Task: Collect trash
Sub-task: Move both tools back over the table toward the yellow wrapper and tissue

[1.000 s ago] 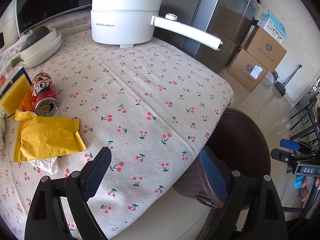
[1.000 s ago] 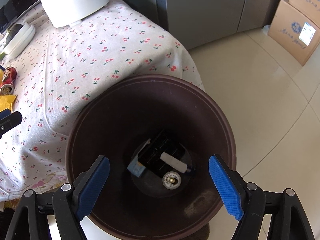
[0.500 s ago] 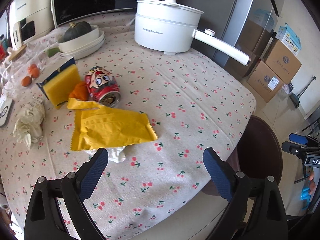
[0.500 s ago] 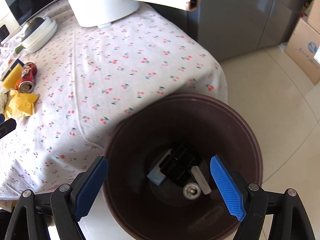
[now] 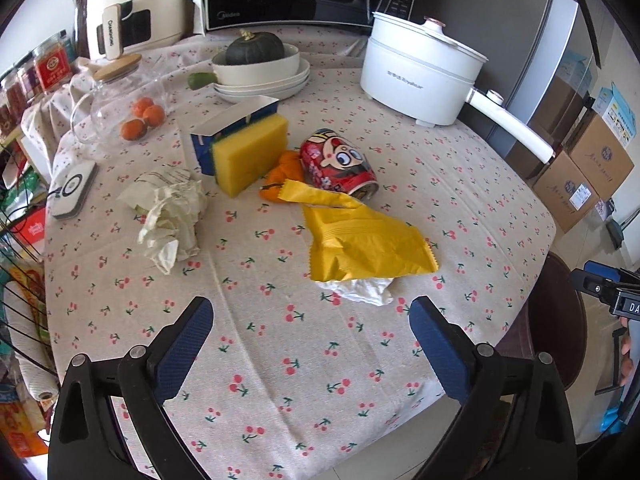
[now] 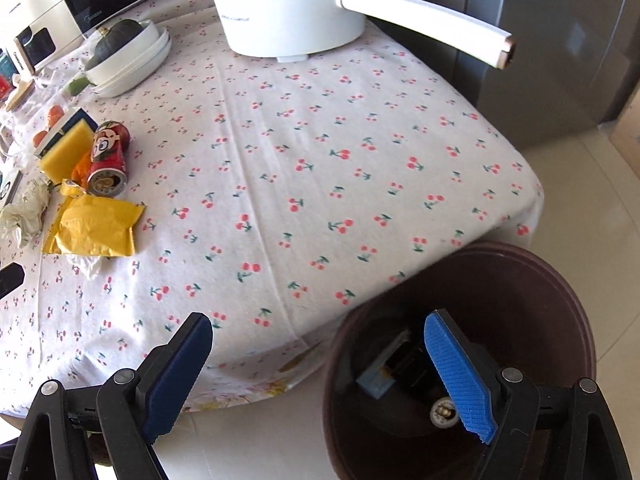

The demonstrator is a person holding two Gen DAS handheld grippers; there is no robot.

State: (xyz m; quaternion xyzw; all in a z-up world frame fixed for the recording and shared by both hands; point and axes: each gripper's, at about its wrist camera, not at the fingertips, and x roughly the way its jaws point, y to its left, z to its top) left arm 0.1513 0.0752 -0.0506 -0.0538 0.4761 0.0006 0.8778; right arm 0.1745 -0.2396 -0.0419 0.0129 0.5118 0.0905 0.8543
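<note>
Both grippers stand wide open and hold nothing. The left gripper (image 5: 310,328) hangs over the cherry-print worktop (image 5: 280,360), facing the litter: a yellow snack wrapper (image 5: 364,244) lying on a crumpled white tissue (image 5: 366,290), a red cartoon can (image 5: 340,166) on its side just behind it, and a wad of crumpled paper (image 5: 172,212) to the left. The right gripper (image 6: 318,344) sits at the worktop's edge, its right finger over the brown bin (image 6: 520,304) on the floor, which has scraps in its bottom.
</note>
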